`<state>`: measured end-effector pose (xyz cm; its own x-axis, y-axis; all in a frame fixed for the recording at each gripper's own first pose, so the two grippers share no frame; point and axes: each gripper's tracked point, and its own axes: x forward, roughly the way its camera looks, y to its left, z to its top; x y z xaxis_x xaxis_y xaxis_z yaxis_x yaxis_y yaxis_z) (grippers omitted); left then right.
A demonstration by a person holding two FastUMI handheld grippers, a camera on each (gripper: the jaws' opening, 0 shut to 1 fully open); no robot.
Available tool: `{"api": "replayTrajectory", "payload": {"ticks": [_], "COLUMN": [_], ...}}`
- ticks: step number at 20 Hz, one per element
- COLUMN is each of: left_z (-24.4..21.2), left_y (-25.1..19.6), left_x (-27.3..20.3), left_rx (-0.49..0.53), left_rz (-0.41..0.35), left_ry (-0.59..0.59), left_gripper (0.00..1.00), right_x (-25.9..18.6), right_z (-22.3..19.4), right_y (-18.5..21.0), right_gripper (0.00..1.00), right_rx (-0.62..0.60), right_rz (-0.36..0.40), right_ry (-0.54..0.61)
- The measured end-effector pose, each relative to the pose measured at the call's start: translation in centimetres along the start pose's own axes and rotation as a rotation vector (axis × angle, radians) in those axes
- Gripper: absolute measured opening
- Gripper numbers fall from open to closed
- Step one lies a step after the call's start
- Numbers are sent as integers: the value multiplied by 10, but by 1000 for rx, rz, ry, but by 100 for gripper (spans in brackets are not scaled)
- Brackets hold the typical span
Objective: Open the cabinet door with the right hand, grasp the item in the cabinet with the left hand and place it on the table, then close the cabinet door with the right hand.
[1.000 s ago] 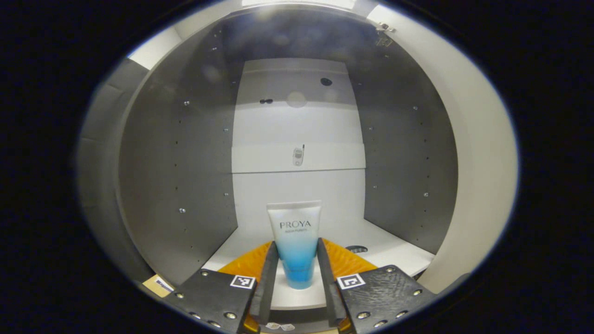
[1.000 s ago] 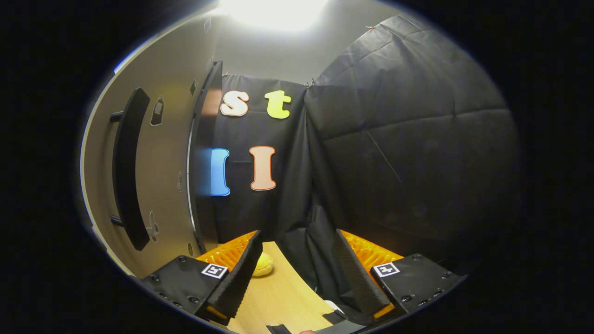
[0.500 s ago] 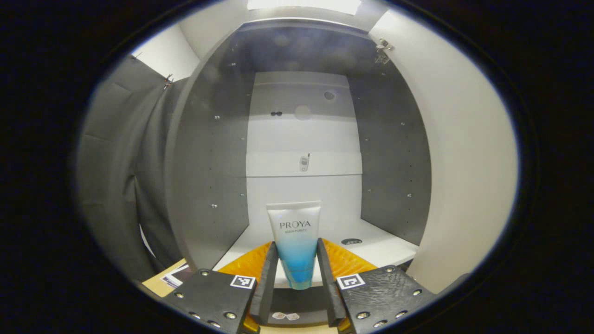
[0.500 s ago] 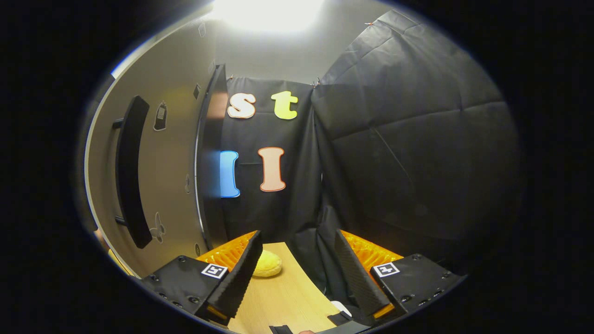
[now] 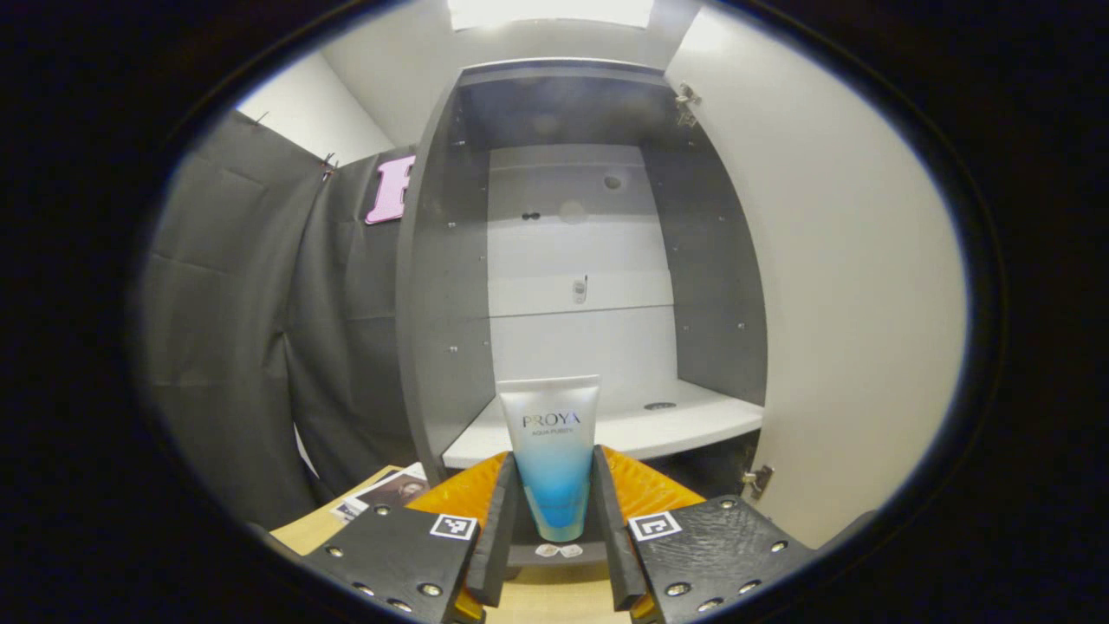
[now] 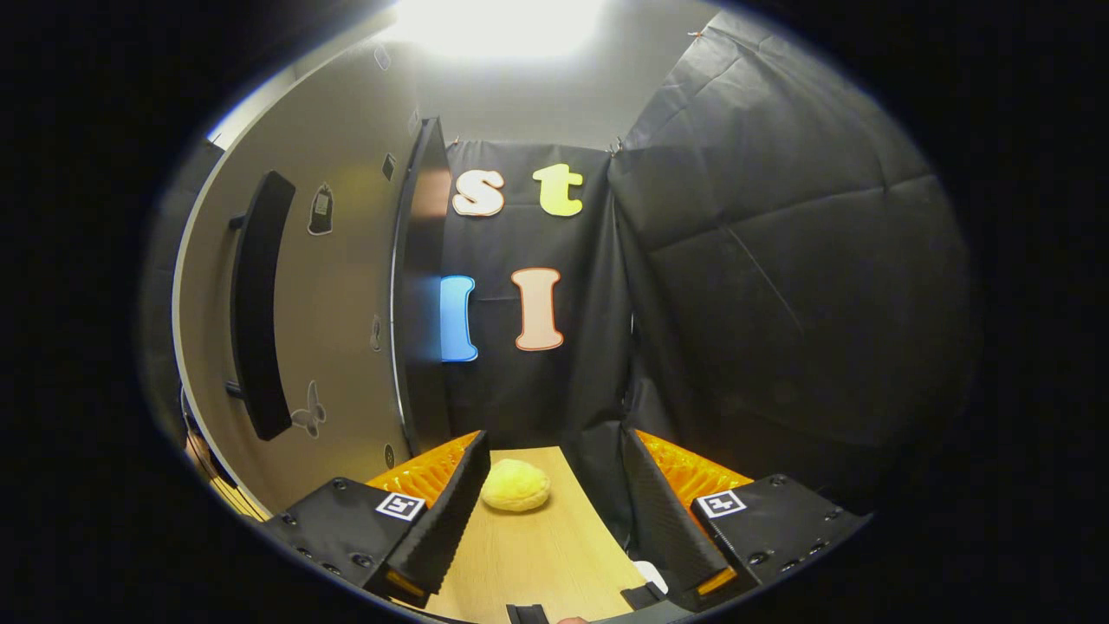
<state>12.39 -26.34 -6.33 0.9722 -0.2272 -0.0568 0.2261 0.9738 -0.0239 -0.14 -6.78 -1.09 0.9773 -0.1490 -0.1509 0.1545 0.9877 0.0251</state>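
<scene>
Left gripper view: left gripper point(image 5: 552, 529) clamps the tube point(image 5: 550, 451), both fingers point(image 5: 501, 529) pressed flat on its lower sides. Tube stands upright, cap end down, wide crimped end up, at 6 o'clock in the view. It hangs in the air in front of the cabinet point(image 5: 450, 286), clear of the white bottom shelf point(image 5: 641, 429), which sits behind it toward 12 o'clock. Cabinet interior has grey side walls and a white back panel. Cabinet door point(image 5: 840, 286) is swung open at 3 o'clock, with a hinge point(image 5: 755, 479) low on its inner edge. Wooden table point(image 5: 329, 529) edge at 7 o'clock, with a printed sheet point(image 5: 385, 492) lying on it just beside the cabinet's foot.

Right gripper view: right gripper point(image 6: 554, 511) has its jaws spread wide with nothing between them. It hovers over the table point(image 6: 537, 563). The open door's point(image 6: 346, 295) outer face is at 9 o'clock, with a long dark handle point(image 6: 258, 303) well apart from the gripper. A yellow lumpy object point(image 6: 515, 485) rests on the table at 6 o'clock, near the left finger's tip; contact can't be told.
</scene>
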Motion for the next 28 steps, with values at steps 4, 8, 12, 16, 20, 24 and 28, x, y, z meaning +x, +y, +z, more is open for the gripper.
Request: {"api": "replayTrajectory", "payload": {"ticks": [4, 8, 12, 16, 20, 24, 28], "left_z": [-32, -63, -103, -164, -206, -232, -259], "left_y": [8, 23, 34, 40, 50, 61, 63], "left_x": [-31, -57, -85, -111, -126, -129, -131], "left_rx": [16, 15, 9, -7, -7, -24, -56], "left_rz": [21, 33, 24, 30, 54, 73, 91], "left_ry": [25, 46, 65, 131, 171, 183, 210], "left_gripper": [48, 49, 50, 50, 48, 48, 50], "right_x": [1, 2, 4, 11, 17, 16, 17], "right_z": [-8, -8, -3, -1, -3, -7, -9], "right_y": [-3, -7, -10, -13, -1, 5, 10], "right_gripper": [98, 98, 98, 98, 100, 98, 98], "right_rx": [13, 17, 12, 1, 8, -20, -33], "right_rz": [22, 23, 3, -30, -6, -6, -4], "right_ry": [27, 25, -6, -23, 3, 13, 24]}}
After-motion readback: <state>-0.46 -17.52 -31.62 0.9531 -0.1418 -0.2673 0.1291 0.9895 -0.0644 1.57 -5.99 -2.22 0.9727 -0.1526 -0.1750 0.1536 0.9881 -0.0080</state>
